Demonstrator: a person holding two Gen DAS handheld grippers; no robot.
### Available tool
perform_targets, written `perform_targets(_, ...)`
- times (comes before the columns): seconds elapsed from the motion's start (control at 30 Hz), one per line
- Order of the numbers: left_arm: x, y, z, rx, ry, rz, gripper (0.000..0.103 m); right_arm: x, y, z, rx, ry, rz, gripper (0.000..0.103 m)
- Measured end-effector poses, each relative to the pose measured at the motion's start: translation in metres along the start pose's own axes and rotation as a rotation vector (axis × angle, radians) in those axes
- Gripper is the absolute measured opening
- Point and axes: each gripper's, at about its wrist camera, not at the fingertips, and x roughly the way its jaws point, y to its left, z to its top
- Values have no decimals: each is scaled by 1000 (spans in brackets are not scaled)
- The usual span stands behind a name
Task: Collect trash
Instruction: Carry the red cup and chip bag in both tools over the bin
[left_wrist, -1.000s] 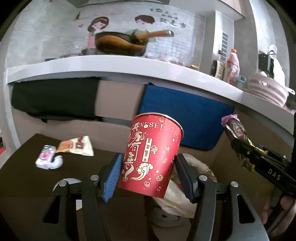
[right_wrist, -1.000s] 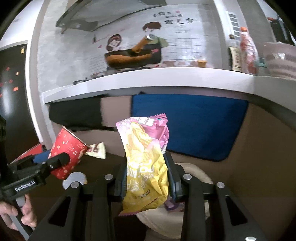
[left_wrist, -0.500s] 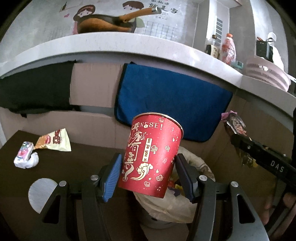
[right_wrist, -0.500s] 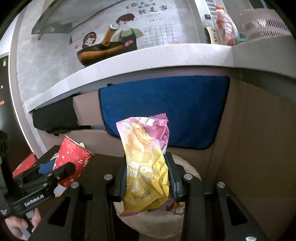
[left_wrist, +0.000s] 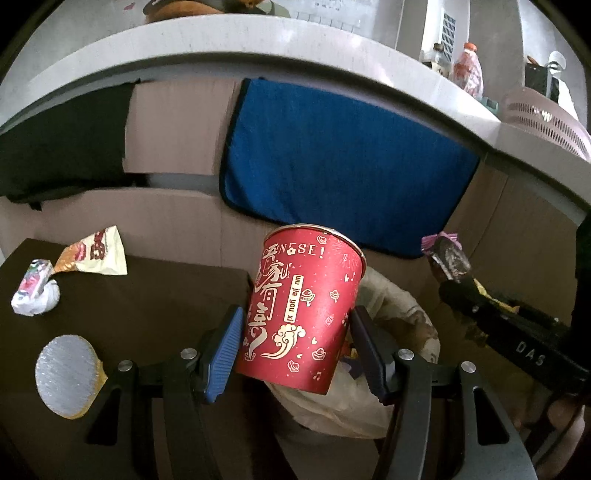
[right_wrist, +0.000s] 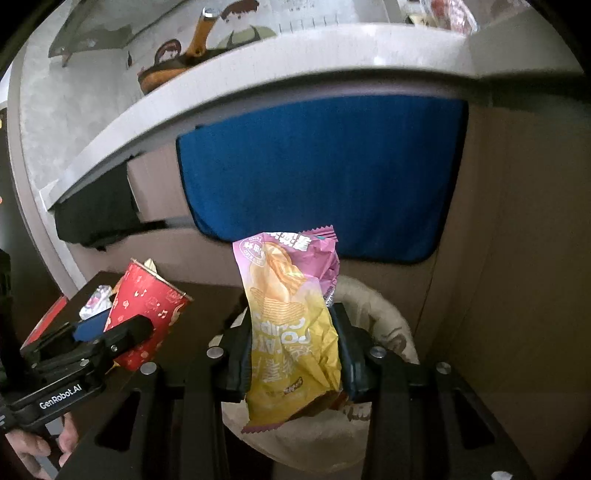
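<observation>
Both grippers hover over the lined bin (right_wrist: 384, 314), left gripper (left_wrist: 297, 345) pinching one red cup (left_wrist: 303, 314), right gripper (right_wrist: 293, 354) one chip bag (right_wrist: 291, 325).

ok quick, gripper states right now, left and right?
Left gripper: closed on the red paper cup.
Right gripper: closed on the yellow and pink snack bag, above the lined trash bin.
</observation>
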Motion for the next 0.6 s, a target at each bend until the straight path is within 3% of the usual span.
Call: perform_targets(0.6, 45, 5, 7, -18, 87, 4, 60, 35, -10, -8, 30, 69, -25, 36)
